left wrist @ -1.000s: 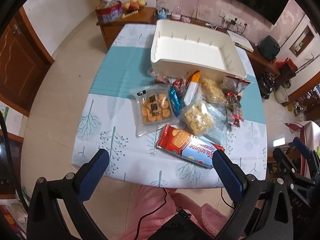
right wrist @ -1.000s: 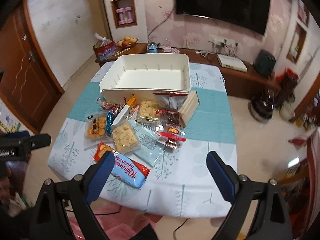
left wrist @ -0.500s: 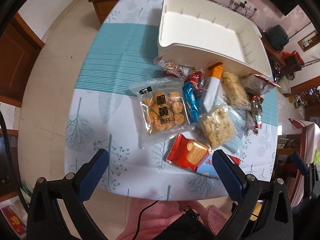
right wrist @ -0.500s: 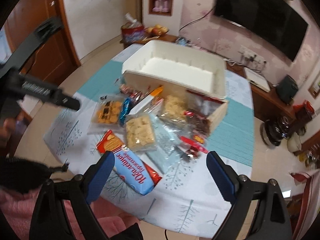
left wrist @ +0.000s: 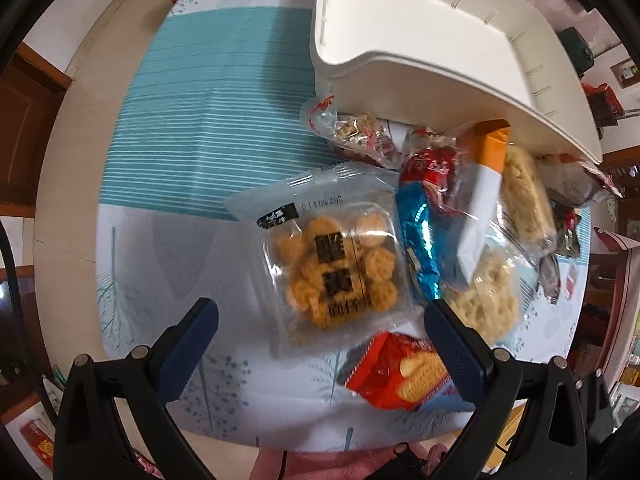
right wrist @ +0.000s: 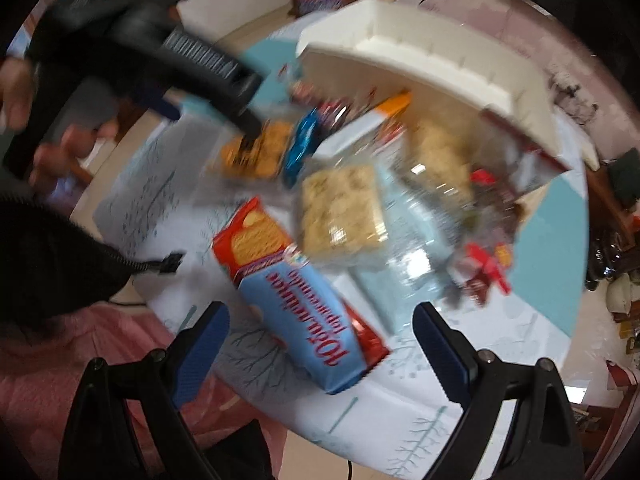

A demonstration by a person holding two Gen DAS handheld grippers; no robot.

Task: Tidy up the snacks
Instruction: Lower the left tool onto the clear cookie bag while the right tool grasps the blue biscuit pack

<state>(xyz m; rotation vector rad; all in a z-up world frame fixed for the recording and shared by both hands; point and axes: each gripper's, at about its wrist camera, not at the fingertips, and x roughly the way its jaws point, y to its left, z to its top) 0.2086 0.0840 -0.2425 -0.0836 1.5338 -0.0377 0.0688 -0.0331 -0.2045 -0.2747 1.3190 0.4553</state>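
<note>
On the tablecloth (left wrist: pixel 168 128), left gripper (left wrist: pixel 320 320) and right gripper (right wrist: pixel 320 332) hover over snacks, jaws spread.

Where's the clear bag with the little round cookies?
In the left wrist view, the clear cookie bag lies flat on the table, just ahead of the open left gripper, with the blue foil snack touching its right side.

We see the right wrist view smeared by motion blur; small wrappers (right wrist: pixel 486 268) at right are unreadable. The white bin's (left wrist: pixel 440 28) far side is cut off.
</note>
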